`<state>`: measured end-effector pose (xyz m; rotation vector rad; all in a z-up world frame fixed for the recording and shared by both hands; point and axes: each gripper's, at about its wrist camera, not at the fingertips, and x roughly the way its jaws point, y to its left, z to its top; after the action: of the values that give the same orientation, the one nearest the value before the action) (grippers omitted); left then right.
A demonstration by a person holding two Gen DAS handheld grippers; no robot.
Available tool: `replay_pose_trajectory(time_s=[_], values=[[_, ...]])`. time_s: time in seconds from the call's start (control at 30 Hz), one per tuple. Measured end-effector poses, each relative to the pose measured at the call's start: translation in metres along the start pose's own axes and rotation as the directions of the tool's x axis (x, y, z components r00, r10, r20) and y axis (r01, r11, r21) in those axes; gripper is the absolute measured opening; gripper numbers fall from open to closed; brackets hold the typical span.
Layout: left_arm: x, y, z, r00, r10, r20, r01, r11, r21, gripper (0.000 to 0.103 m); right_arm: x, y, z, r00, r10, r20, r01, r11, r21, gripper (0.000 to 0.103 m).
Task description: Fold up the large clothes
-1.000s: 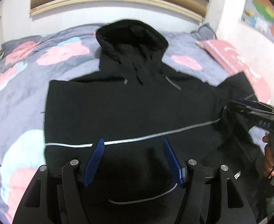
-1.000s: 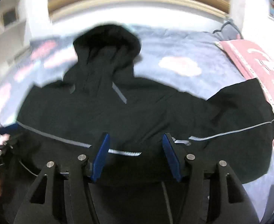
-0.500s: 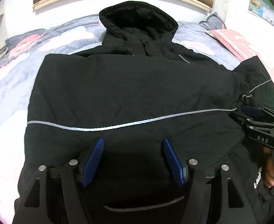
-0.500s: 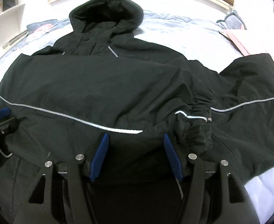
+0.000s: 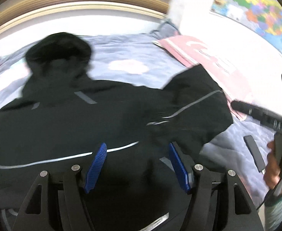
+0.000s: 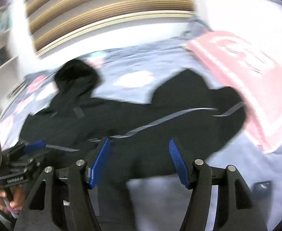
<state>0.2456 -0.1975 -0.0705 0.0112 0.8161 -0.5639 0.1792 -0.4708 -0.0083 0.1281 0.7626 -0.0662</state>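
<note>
A black hooded jacket point(image 5: 67, 119) with thin reflective stripes lies spread on the bed, hood point(image 5: 58, 50) at the far side. Its right sleeve point(image 5: 196, 104) lies out toward a pink sheet. My left gripper point(image 5: 137, 150) is open and empty above the jacket's lower body. My right gripper point(image 6: 139, 146) is open and empty above the right sleeve point(image 6: 189, 111) and the jacket's right edge. Each gripper shows in the other's view: the right one point(image 5: 264, 115) at the right, the left one point(image 6: 33, 146) at the lower left. Both views are motion-blurred.
The bed has a grey-blue cover point(image 5: 133, 53) with pink and white patches. A pink printed sheet point(image 5: 214, 61) lies at the right. A small dark flat object point(image 5: 254, 152) lies on the cover near the right hand. A wall map point(image 5: 256, 7) hangs at the upper right.
Both grippers have swung to the right and pulled back; the jacket now sits further left and lower in both views. Both stay open and empty.
</note>
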Motion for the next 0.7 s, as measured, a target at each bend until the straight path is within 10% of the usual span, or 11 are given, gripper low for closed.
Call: replay_pose_trajectory(time_s=[0.37, 0.7], values=[[0.115, -0.046, 0.010, 0.999, -0.046, -0.023, 0.044, 0.996, -0.084, 0.071, 0.050, -0.214, 0.017, 0.999, -0.013, -0.047, 0.031, 0.915, 0.402, 0.085], [0.124, -0.051, -0.007, 1.000, -0.015, -0.005, 0.015, 1.000, -0.022, 0.077, 0.151, -0.273, 0.019, 0.986, 0.107, -0.129, -0.016, 0.824, 0.566, 0.078]])
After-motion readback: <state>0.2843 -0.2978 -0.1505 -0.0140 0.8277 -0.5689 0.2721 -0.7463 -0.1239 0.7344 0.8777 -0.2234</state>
